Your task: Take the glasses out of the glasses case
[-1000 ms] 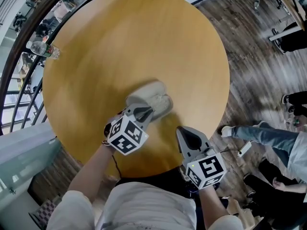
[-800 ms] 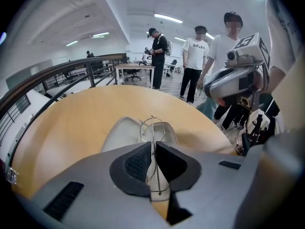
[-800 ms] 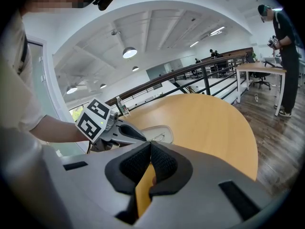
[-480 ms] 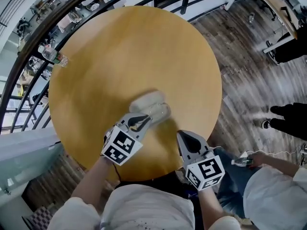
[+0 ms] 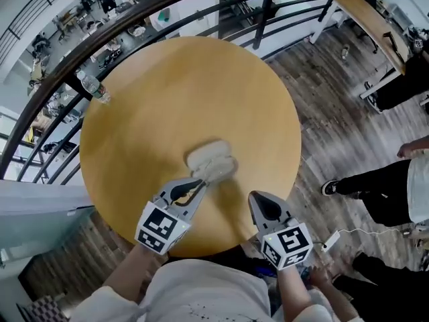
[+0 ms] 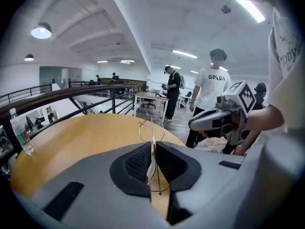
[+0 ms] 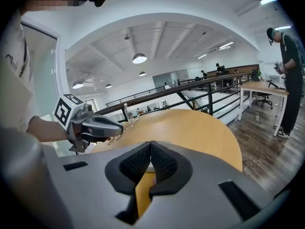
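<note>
A pale grey glasses case lies near the middle of the round wooden table; whether its lid is up I cannot tell. My left gripper hovers just on the near side of the case, shut on thin wire-framed glasses. The frame sticks out past the fingertips and also shows in the right gripper view, glasses in left gripper. My right gripper is over the table's near edge, right of the case, shut and empty.
A clear water bottle stands at the table's far left rim by the black railing. People stand on the wooden floor to the right, and two more stand beyond the table. A desk is at the far right.
My left gripper has drawn back from the case toward me, still shut on the glasses. The right gripper has stayed put. The head view has shifted, showing more railing.
</note>
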`<state>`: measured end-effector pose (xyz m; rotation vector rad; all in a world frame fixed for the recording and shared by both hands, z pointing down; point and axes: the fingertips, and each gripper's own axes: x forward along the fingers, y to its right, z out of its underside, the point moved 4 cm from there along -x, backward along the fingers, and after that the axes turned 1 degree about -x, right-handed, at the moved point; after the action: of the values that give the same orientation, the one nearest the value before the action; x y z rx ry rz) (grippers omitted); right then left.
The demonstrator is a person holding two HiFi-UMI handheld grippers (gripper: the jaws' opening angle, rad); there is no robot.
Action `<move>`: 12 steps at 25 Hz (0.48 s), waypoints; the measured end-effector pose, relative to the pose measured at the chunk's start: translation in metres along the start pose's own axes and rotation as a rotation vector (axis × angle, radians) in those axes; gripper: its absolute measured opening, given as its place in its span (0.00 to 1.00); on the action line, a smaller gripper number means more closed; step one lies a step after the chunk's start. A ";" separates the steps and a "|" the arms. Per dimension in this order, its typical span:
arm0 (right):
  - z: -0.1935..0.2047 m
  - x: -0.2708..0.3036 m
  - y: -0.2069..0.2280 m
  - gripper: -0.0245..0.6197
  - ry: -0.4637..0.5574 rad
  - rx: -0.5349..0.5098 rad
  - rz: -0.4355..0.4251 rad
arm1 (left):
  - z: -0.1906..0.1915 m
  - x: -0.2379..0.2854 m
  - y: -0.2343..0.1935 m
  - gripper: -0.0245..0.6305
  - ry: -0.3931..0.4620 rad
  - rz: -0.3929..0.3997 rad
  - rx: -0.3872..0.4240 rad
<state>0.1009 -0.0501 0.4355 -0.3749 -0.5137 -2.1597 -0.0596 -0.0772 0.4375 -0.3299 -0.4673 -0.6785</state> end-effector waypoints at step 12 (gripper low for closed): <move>-0.034 -0.021 -0.023 0.08 0.044 -0.067 -0.016 | -0.024 -0.070 0.018 0.11 0.165 -0.088 -0.092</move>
<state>0.0918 -0.0393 0.3917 -0.3605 -0.4214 -2.2001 -0.0883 -0.0385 0.3788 -0.3386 -0.2949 -0.8077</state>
